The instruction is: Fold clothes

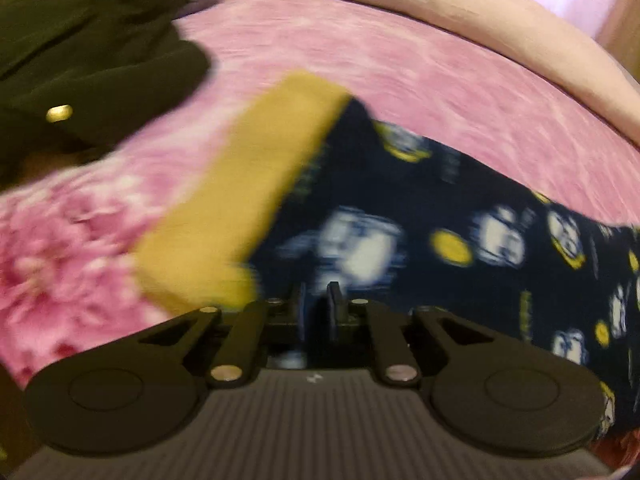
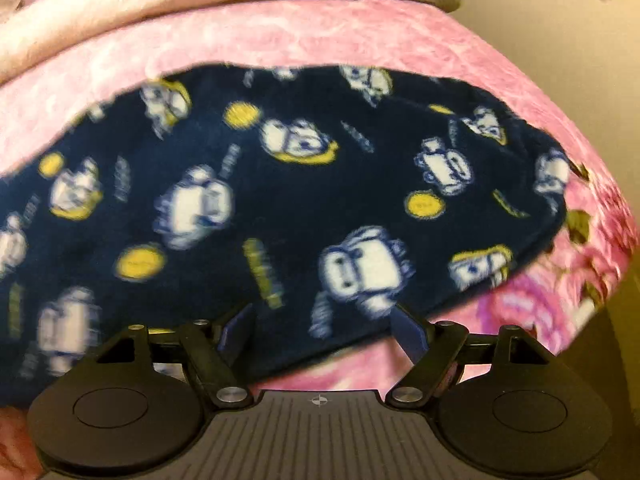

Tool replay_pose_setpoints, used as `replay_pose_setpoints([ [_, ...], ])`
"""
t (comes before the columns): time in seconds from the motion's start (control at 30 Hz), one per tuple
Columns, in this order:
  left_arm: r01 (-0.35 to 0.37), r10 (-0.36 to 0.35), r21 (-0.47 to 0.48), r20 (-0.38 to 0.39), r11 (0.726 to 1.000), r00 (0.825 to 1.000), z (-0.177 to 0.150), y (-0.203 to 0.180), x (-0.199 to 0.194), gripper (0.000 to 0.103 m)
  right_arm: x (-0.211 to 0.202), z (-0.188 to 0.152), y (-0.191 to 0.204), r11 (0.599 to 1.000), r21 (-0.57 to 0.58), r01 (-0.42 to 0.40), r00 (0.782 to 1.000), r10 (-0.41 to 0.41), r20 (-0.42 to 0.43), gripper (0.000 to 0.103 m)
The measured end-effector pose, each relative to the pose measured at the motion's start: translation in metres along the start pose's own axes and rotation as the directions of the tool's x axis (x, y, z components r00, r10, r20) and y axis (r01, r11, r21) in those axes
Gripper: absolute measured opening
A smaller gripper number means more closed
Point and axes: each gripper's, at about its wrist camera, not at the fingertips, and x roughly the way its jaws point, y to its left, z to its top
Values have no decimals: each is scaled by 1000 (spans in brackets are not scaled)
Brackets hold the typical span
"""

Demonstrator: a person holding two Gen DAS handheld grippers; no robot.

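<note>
Navy fleece pants (image 2: pixel 280 184) with a mustard waistband (image 1: pixel 240 200) lie flat on the pink floral blanket (image 1: pixel 440 72). Left gripper (image 1: pixel 316 300) sits at 6 o'clock, fingers nearly together pinching the fleece edge. Right gripper (image 2: pixel 324 328) is spread wide, holding nothing. Black garment (image 1: pixel 88 60) lies at 10 o'clock.

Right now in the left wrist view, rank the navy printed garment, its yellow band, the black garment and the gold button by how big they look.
1. Navy printed garment, cut off by the frame.
2. Black garment and yellow band: look alike; the band is nearer the camera, so unsure.
3. Gold button, by far the smallest.
</note>
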Motion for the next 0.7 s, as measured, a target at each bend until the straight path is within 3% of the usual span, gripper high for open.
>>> replay_pose_setpoints([
  [0.1, -50, 49, -24, -66, 998, 997, 6, 23, -15, 14, -21, -2, 23, 999, 32, -39, 999, 39, -8, 79],
  [0.27, -47, 59, 81, -163, 996, 985, 14, -18, -68, 28, -54, 8, 68, 990, 45, -134, 981, 139, -138, 79],
  [0.47, -48, 72, 172, -135, 984, 988, 18, -78, -120, 35, -94, 29, 85, 974, 6, -226, 959, 224, -173, 79],
  [0.7, -92, 108, 221, -60, 971, 992, 1, -125, -171, 36, -121, 40, 37, 973, -26, -227, 965, 222, -144, 79],
])
